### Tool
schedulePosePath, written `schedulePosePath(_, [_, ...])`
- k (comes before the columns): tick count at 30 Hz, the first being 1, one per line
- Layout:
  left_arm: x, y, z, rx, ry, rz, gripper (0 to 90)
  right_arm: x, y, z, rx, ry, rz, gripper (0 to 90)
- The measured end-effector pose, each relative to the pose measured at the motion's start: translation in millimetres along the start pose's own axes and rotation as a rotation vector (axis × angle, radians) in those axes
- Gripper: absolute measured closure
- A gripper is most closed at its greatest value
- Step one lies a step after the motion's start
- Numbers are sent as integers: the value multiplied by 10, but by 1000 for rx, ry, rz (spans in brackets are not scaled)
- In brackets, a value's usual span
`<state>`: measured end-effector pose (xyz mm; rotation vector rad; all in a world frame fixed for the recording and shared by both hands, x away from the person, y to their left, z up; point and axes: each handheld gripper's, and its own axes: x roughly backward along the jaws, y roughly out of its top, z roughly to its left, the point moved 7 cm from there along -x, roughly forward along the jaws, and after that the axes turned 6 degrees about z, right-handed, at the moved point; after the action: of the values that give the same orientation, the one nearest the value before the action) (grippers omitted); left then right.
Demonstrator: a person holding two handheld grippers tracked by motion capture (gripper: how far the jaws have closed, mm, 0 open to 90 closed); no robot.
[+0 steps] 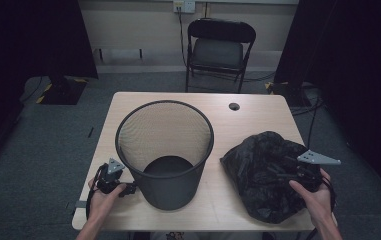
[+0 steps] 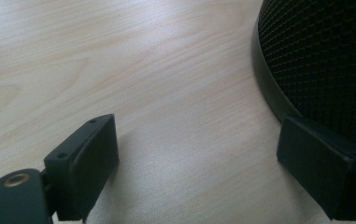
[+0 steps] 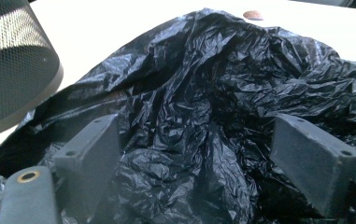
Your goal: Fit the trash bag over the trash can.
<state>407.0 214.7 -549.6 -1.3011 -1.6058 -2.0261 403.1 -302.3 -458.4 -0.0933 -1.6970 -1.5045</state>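
Observation:
A black mesh wastebasket (image 1: 170,192) stands upright and empty on the light wooden table (image 1: 263,107), left of the middle. A crumpled black plastic bag (image 1: 258,165) lies on the table to its right. My left gripper (image 1: 128,189) rests low at the basket's near-left foot. In the left gripper view its jaws (image 2: 199,154) are open over bare wood (image 2: 119,70), with the right jaw just beside the basket's base (image 2: 325,60). My right gripper (image 1: 288,175) is at the bag's right side. Its jaws (image 3: 199,154) stand open over the bag's folds (image 3: 213,84), with the basket (image 3: 12,70) off to the left.
A grommet hole (image 1: 234,106) sits near the table's far edge. A black folding chair (image 1: 220,47) stands behind the table. Dark curtains hang at both sides, and cables run along the floor at the right (image 1: 303,100). The table's near edge is close to both hands.

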Motion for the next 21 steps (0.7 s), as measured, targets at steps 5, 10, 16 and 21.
schedulePosePath(5, [-1, 0, 0, -1, -2, 0, 121, -69, -20, -35, 32, -8, 44, 141])
schedulePosePath(10, [-1, 0, 1, -2, -4, 0, 120, -153, -84, -91, 30, -4, 84, 128])
schedulePosePath(16, [2, -3, 3, -12, -13, 0, 118, -249, -182, -163, 28, -18, 128, 125])
schedulePosePath(21, [5, -6, 1, -14, -16, 0, 120, -381, -266, -196, 43, -35, 169, 118])
